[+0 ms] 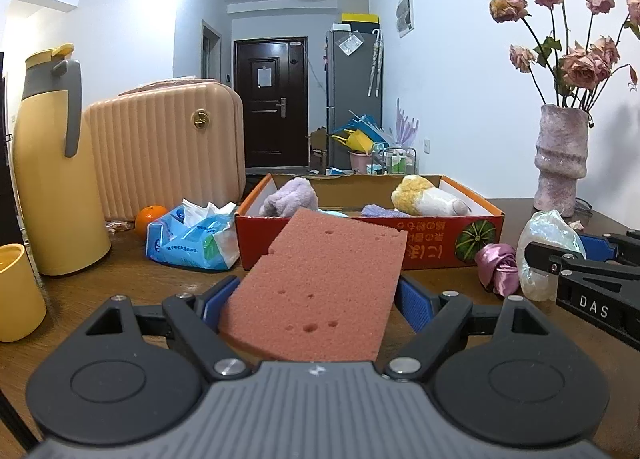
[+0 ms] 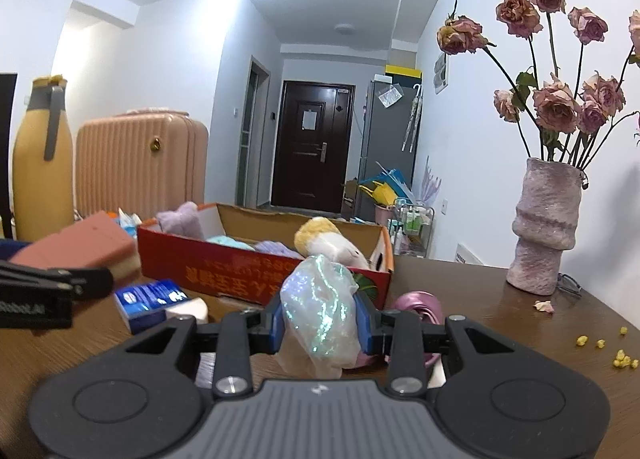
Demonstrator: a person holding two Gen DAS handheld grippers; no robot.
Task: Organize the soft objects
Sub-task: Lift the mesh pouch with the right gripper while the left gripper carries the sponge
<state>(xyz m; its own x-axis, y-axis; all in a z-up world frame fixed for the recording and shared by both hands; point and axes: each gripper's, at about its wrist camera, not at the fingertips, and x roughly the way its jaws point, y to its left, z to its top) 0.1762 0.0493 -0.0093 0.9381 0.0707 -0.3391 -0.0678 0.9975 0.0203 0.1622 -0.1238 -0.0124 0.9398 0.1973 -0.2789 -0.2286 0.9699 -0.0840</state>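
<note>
My left gripper (image 1: 316, 299) is shut on a pink sponge (image 1: 332, 259), which juts forward and tilts up toward a red cardboard box (image 1: 432, 247). In the box lie a purple plush (image 1: 290, 195), a yellow and white plush (image 1: 424, 195) and some cloths. My right gripper (image 2: 320, 323) is shut on a crumpled iridescent plastic bag (image 2: 316, 291), lifted off the table in front of the box (image 2: 224, 267). A pink satin bundle (image 2: 420, 303) lies on the table just behind the bag. In the left wrist view the bag (image 1: 548, 231) shows at the right.
A yellow thermos (image 1: 52, 179), a yellow cup (image 1: 16, 291), a peach ribbed case (image 1: 168, 147), an orange (image 1: 148, 219) and a tissue pack (image 1: 192, 235) stand left of the box. A vase of dried roses (image 1: 560, 159) stands at the right. A small blue pack (image 2: 148, 299) lies near the box.
</note>
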